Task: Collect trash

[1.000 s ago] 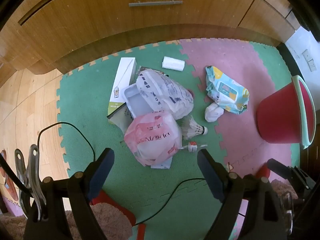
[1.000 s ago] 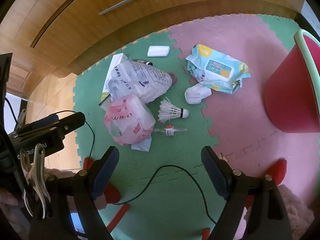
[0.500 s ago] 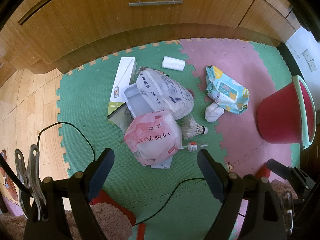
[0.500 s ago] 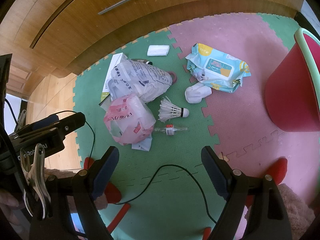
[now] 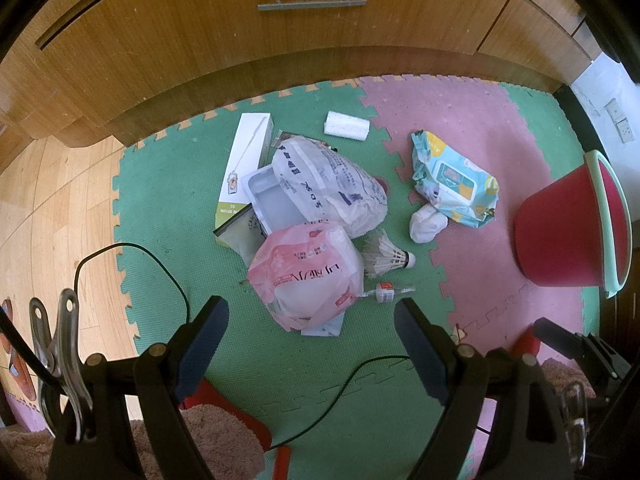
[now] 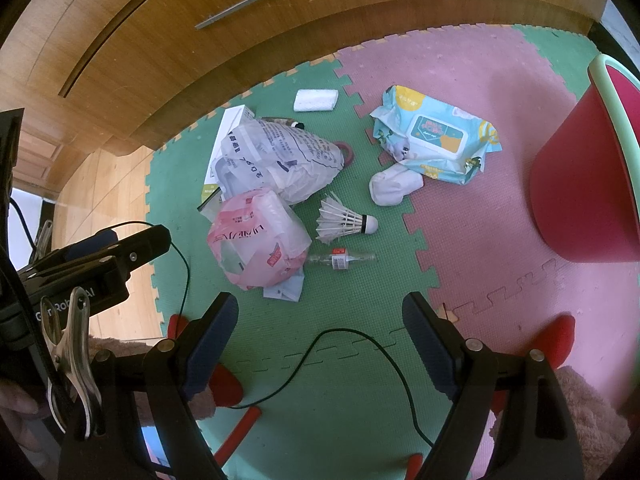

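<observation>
Both tools hang above the litter with nothing between their fingers; the left gripper (image 5: 308, 328) stands spread wide over the pink plastic bag (image 5: 306, 276), and the right gripper (image 6: 320, 322) is likewise agape, looking down on the small clear bottle (image 6: 340, 259) and the shuttlecock (image 6: 344, 220); no piece has yet gone into the red bucket (image 6: 580, 184), so the step in hand seems to be choosing and approaching a first item. A sound start, I judge, is the loose outliers nearest the bucket; the wet-wipes packet (image 6: 436, 140) and the white wad (image 6: 394, 186) touching its edge lie apart from the heap, so either lifts without dragging neighbours; the bags want a pinch on a crumpled fold, since slick film may slip from flat pads; the white printed bag (image 5: 328, 184) overlaps a grey tray (image 5: 272, 204) and a long white box (image 5: 244, 168), so taking it first frees what lies beneath; a thin black cable (image 6: 360, 360) trails across the floor below the grippers and is worth keeping clear of. The floor is interlocking foam matting (image 5: 168, 184) in green and pink squares, soft enough to let fingertips press under thin things; beyond it runs wood flooring and a wooden cabinet (image 5: 280, 48) with a bar handle; the bucket stands on the mat to the right.
</observation>
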Available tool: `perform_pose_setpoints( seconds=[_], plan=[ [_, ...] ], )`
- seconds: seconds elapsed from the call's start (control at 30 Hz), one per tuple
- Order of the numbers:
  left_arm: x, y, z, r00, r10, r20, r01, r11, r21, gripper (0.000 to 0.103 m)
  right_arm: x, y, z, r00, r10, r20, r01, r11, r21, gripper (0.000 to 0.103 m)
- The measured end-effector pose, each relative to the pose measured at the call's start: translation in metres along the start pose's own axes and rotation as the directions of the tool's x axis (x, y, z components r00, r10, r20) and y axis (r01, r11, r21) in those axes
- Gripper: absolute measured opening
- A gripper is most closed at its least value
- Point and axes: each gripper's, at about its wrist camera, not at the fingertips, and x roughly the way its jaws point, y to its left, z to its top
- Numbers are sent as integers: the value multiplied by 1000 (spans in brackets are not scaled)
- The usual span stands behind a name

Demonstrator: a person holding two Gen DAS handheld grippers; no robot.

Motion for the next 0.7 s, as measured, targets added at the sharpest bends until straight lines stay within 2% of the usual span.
perform_pose_setpoints(
  seconds=[0.7],
  plan=[
    [1, -1, -3, 1000, 5, 0, -5, 1000, 1, 88, 9, -4, -5, 1000, -26, -3, 26, 1000, -6, 87]
  ],
)
